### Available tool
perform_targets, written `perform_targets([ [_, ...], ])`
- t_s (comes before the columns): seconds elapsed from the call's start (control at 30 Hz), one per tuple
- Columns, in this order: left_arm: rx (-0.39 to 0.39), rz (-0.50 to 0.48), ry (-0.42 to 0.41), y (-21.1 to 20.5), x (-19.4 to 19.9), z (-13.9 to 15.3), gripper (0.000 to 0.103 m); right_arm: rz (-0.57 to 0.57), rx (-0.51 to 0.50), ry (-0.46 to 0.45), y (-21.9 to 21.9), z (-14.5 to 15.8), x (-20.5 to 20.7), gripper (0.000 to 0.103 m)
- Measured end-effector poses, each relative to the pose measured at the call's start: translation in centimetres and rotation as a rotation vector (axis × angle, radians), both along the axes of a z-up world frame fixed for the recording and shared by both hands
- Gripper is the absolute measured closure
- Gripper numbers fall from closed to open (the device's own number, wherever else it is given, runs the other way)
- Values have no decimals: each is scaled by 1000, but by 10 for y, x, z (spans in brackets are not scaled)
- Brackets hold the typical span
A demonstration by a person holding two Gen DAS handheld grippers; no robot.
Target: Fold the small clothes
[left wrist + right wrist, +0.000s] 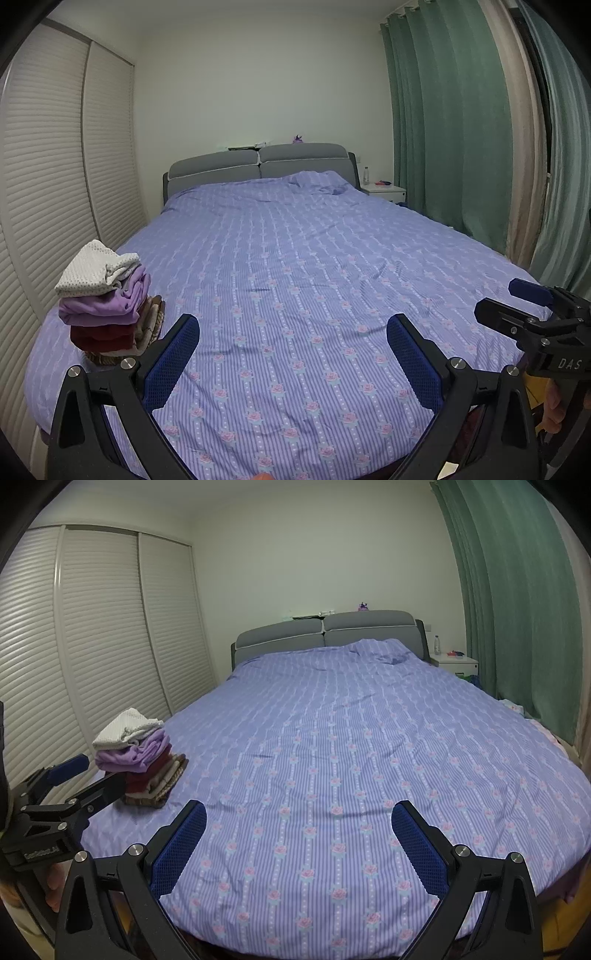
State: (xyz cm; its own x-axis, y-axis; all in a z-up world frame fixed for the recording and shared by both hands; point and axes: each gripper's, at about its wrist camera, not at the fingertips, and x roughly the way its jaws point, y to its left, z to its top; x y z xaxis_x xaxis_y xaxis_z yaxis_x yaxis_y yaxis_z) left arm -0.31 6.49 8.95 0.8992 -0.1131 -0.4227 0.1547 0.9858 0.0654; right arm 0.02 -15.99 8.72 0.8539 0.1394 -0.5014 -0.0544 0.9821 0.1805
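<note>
**Inspector A:** Nearest the lens, the left gripper: blue-padded fingers spread wide, nothing between them, held above the foot of the bed.

**Inspector B:** Same on the other side. The right gripper has its fingers parted and empty over the lilac striped bedcover with its pink flower print. A hand shows at the left gripper's handle in the right wrist view.

**Inspector A:** The clothing?

**Inspector B:** One stack of folded clothes at the bed's left edge, near the foot, beside the louvred wardrobe doors. Top to bottom: white dotted piece, purple pieces, dark red, then brown patterned fabric at the base. The stack leans slightly.

**Inspector A:** Contact with either gripper?

**Inspector B:** None. The left gripper sits near the stack but apart from it.

**Inspector A:** Surroundings: grey padded headboard, white nightstand with a bottle on it, green curtains along the right.
</note>
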Motion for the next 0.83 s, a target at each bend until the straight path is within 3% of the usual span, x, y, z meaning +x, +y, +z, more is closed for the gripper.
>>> perform_targets([
  [0.83,-6,-5,1,2,-1,5,0,-3,3,-1,-1,2,-2,1],
])
